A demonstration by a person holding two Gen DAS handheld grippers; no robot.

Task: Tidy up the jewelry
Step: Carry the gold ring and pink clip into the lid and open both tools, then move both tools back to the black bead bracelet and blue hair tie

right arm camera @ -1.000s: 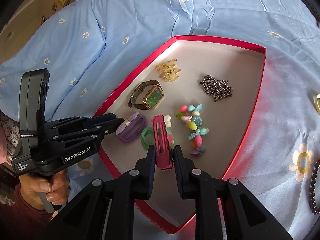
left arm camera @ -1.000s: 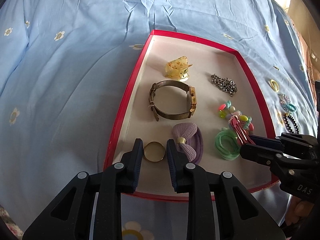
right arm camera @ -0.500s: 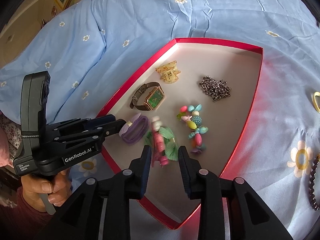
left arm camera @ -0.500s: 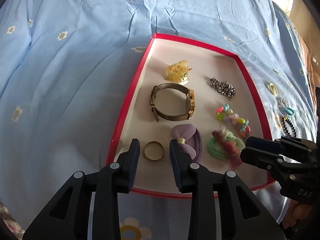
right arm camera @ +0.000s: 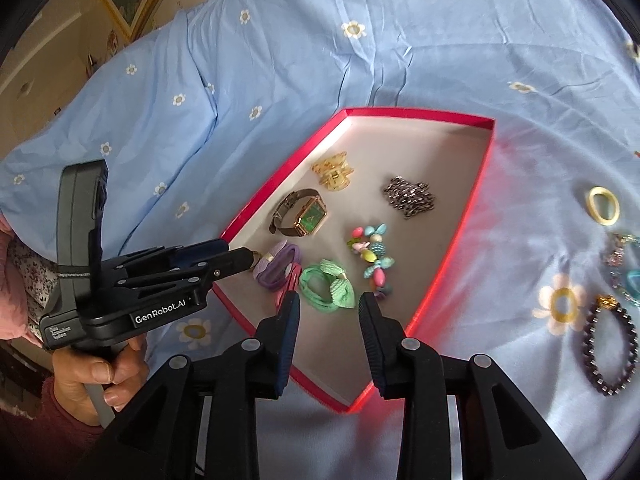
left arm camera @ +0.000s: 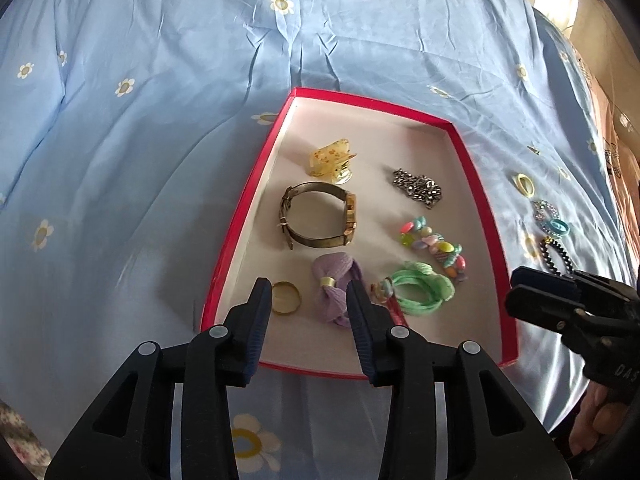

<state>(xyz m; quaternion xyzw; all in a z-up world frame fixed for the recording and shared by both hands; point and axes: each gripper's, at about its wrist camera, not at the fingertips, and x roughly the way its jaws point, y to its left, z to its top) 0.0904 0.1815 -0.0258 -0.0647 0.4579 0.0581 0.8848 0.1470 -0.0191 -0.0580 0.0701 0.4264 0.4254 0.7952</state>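
Observation:
A red tray [left arm camera: 240,216] lies on the blue bedspread and holds jewelry. A gold ring [left arm camera: 285,298] and a purple hair tie [left arm camera: 336,292] lie in its near left corner. My left gripper [left arm camera: 308,296] hovers above them with its jaws opening, and the pads touch nothing. A red hair clip [right arm camera: 290,280] rests beside a green hair tie [right arm camera: 328,290]. Just behind them my right gripper [right arm camera: 329,304] has its jaws opening and nothing in them. A watch [left arm camera: 320,216], a yellow claw clip [left arm camera: 332,156], a chain [left arm camera: 418,186] and a bead bracelet [left arm camera: 434,246] also lie in the tray.
On the bedspread right of the tray lie a yellow ring [right arm camera: 602,205], a teal ring [right arm camera: 634,280] and a dark bead bracelet [right arm camera: 610,348]. A hand [right arm camera: 100,376] holds the left gripper's handle at the lower left. A framed picture leans at the far left.
The right jaws spread and let go of the red clip, which now lies by the green tie. The left jaws widened off the gold ring. Both grippers drew back and up from the tray.

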